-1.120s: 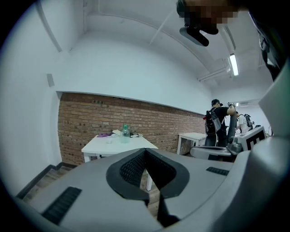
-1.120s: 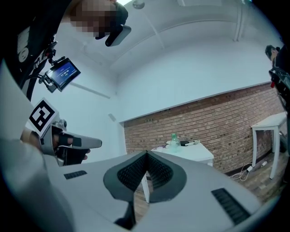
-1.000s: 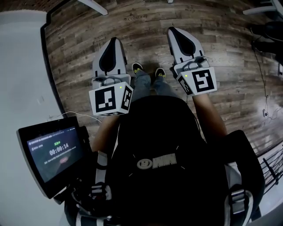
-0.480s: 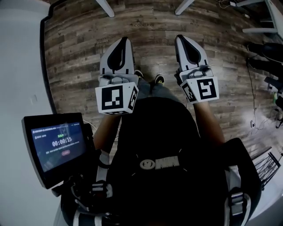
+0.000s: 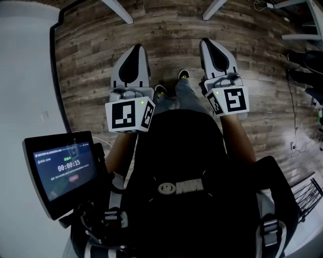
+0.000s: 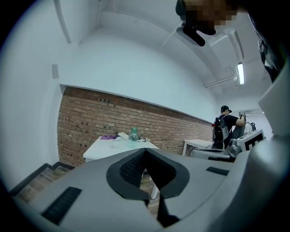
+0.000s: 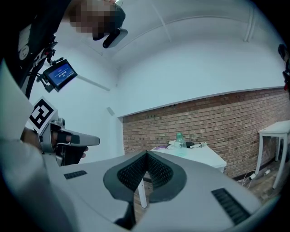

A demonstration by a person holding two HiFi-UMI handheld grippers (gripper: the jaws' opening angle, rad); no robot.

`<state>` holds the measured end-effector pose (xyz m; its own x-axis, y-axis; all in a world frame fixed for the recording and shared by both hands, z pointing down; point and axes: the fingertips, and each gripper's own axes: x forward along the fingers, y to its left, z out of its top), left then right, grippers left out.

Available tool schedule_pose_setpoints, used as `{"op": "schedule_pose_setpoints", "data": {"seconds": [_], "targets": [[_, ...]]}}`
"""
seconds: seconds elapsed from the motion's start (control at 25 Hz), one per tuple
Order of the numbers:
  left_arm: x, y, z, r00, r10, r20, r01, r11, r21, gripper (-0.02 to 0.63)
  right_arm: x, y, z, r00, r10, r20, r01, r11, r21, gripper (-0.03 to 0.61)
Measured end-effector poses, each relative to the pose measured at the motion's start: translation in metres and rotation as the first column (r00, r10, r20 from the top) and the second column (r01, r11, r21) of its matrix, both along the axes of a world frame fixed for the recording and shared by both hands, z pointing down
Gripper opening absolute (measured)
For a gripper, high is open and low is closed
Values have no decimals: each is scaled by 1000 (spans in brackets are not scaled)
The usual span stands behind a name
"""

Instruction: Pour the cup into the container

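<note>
Both grippers are held out over a wooden floor [image 5: 91, 60], far from the work table. My left gripper [image 5: 133, 49] is shut and empty, its dark pads meeting [image 6: 145, 152]. My right gripper [image 5: 209, 43] is likewise shut with nothing in it, pads together [image 7: 146, 155]. A white table [image 6: 97, 152] stands well ahead by a brick wall, also seen in the right gripper view as the white table [image 7: 201, 156]. On it stand a green-tinted bottle [image 6: 133, 134] [image 7: 179, 138] and a small clear vessel [image 6: 115, 143], too small to make out. A purple item [image 6: 108, 136] lies there too.
A screen [image 5: 63, 171] with a running timer hangs at my left. A person's legs and shoes [image 5: 174, 88] show between the grippers. Another person [image 6: 226, 129] stands at the far right beside a second white table [image 6: 197, 145]. Table legs [image 5: 118, 10] stand at the floor's far edge.
The floor has slid under me and the feet have shifted, so the person is walking. Both grippers stay shut and have moved a little forward in the view.
</note>
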<state>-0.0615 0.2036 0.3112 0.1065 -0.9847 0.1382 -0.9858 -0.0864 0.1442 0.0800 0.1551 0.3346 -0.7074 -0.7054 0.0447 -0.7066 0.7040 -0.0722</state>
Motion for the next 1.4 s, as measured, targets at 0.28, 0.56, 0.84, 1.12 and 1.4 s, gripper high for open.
{"op": "schedule_pose_setpoints", "data": {"seconds": [0.28, 0.56, 0.84, 1.12, 1.4], "targets": [[58, -94, -7, 998, 9, 66, -7, 1000, -28, -2, 60, -94, 9, 999, 16, 42, -15, 1000, -26, -4], [58, -98, -14, 997, 6, 76, -5, 1000, -14, -2, 61, -102, 2, 999, 19, 43, -19, 1000, -1, -5], [49, -93, -9, 997, -42, 70, 43, 999, -21, -2, 50, -100, 1, 999, -32, 37, 32, 999, 5, -5], [-19, -133, 4, 1000, -21, -1, 21, 1000, -15, -2, -18, -140, -1, 1000, -16, -13, 17, 1000, 15, -4], [-98, -165, 11, 998, -26, -48, 26, 1000, -2, -2, -95, -173, -5, 995, -43, -87, 44, 999, 9, -3]]}}
